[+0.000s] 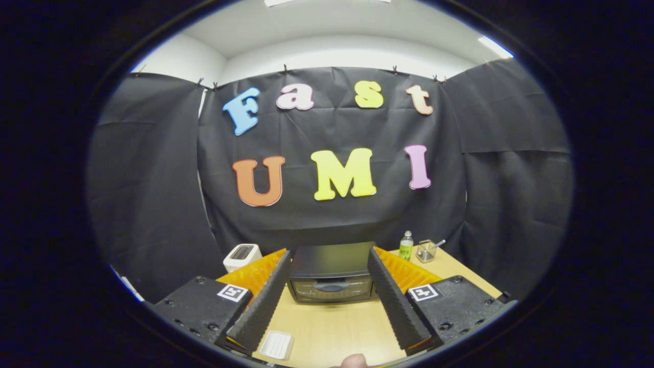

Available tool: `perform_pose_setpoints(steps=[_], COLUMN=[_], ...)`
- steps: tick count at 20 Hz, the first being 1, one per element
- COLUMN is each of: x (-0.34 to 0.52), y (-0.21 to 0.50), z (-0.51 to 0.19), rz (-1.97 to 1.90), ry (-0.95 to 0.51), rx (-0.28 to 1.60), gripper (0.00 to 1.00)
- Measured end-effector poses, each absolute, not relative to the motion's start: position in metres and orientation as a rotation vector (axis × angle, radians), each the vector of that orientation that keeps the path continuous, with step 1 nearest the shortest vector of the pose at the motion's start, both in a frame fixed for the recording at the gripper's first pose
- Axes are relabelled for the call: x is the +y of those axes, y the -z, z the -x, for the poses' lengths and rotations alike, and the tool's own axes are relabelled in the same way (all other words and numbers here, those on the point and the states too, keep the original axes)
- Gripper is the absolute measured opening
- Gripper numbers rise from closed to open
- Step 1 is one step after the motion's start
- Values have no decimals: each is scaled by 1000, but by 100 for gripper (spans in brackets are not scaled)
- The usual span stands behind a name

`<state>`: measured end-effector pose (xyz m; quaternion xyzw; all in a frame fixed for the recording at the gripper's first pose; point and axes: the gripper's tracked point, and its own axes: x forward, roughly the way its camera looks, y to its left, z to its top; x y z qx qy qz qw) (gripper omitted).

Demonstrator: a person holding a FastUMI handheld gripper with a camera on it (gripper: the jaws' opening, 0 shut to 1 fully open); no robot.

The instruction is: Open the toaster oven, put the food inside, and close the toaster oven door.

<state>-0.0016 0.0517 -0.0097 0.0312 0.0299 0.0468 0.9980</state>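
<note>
The toaster oven (331, 273) stands toward the far edge of the desk (332, 327), its door shut and its glass front facing the gripper (329, 255). It sits just beyond the fingertips, framed in the gap between them. The fingers are spread wide and hold nothing.

A pale, flat ribbed piece (276, 344), possibly the food or its tray, lies on the near part of the desk beside the left finger. Something rounded and pale (354, 361) shows at the near edge; what it is I cannot tell.

A white appliance (241, 256) stands near the far left corner, and a small green bottle (406, 246) and a clear cup with a utensil (425, 251) near the far right corner.

The risks, as I judge them: the door handle is low and narrow, so a finger could slip off it or shove the light oven backward instead of opening it. Sweeping right could topple the bottle.
</note>
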Motion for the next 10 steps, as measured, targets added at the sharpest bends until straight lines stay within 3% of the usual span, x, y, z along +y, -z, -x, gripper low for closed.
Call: perform_pose_setpoints(steps=[10], x=[24], y=[23], z=[34], rz=[-90], ry=[-61], rx=[43], gripper=[99])
